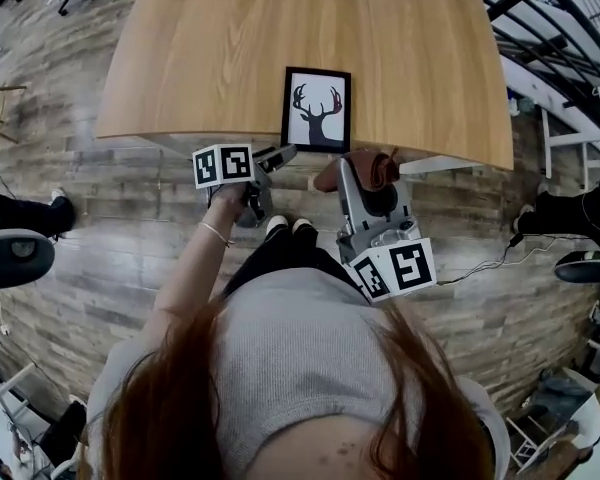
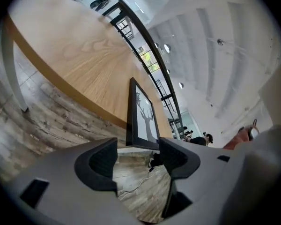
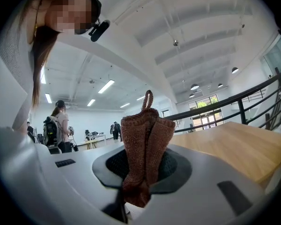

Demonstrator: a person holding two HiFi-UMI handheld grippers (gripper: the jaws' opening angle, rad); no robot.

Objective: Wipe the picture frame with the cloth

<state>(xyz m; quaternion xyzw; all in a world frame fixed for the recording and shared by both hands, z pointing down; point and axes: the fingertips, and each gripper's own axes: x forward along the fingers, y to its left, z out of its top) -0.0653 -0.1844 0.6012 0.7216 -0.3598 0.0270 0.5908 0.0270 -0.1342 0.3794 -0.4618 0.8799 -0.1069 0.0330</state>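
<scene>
A black picture frame [image 1: 317, 108] with a deer-head print lies near the front edge of the wooden table [image 1: 280, 38]. My left gripper [image 1: 280, 154] is just off that edge, left of the frame's near corner. In the left gripper view its jaws [image 2: 138, 156] stand open with nothing between them, and the frame [image 2: 143, 118] shows edge-on just beyond them. My right gripper [image 1: 365, 176] is at the table edge right of the frame, shut on a rust-brown knitted cloth [image 1: 360, 168]. In the right gripper view the cloth [image 3: 143, 144] stands bunched up between the pads.
The table's front edge overhangs a plank floor where the person's shoes [image 1: 285, 228] stand. A white cable [image 1: 480, 263] trails on the floor at the right. A black railing [image 1: 540, 8] runs behind the table. People [image 3: 58, 125] stand far off in the hall.
</scene>
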